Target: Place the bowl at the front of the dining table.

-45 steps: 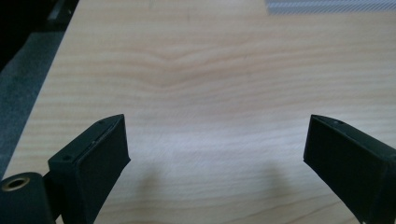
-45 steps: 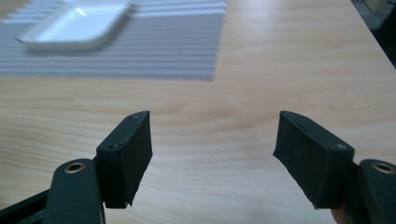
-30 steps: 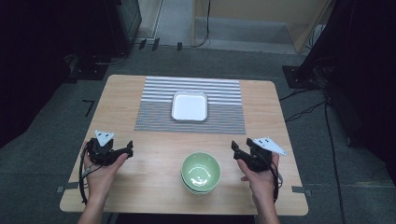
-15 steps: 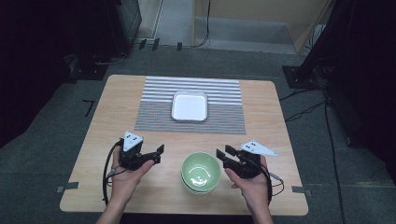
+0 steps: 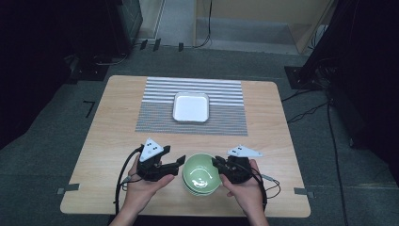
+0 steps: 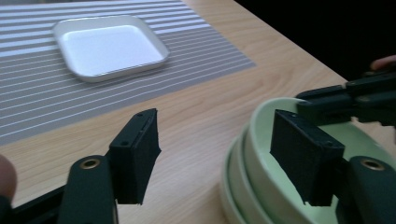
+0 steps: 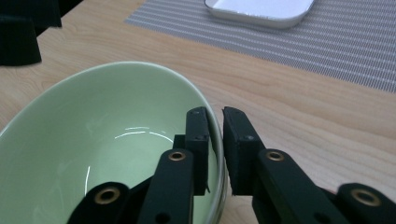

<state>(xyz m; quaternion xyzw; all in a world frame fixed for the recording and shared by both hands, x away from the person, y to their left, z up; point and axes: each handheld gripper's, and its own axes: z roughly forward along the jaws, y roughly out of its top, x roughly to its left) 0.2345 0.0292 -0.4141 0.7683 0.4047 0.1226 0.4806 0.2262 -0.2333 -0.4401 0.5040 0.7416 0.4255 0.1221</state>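
Note:
A stack of pale green bowls (image 5: 201, 175) sits near the table's front edge. My right gripper (image 5: 218, 163) is shut on the top bowl's right rim (image 7: 215, 140), one jaw inside the bowl and one outside. My left gripper (image 5: 179, 164) is open at the stack's left side. In the left gripper view the stack's near rim (image 6: 245, 154) lies between my left gripper's (image 6: 219, 158) spread jaws, apart from both pads. The right gripper (image 6: 355, 99) shows across the bowl there.
A white square tray (image 5: 191, 107) rests on a grey striped mat (image 5: 226, 101) at the middle back of the wooden table (image 5: 108, 127). Dark floor, cables and stands surround the table.
Both hands have moved inward from the table's sides to the bowl stack. The right gripper has taken the top bowl's rim; the left has arrived open at the opposite side.

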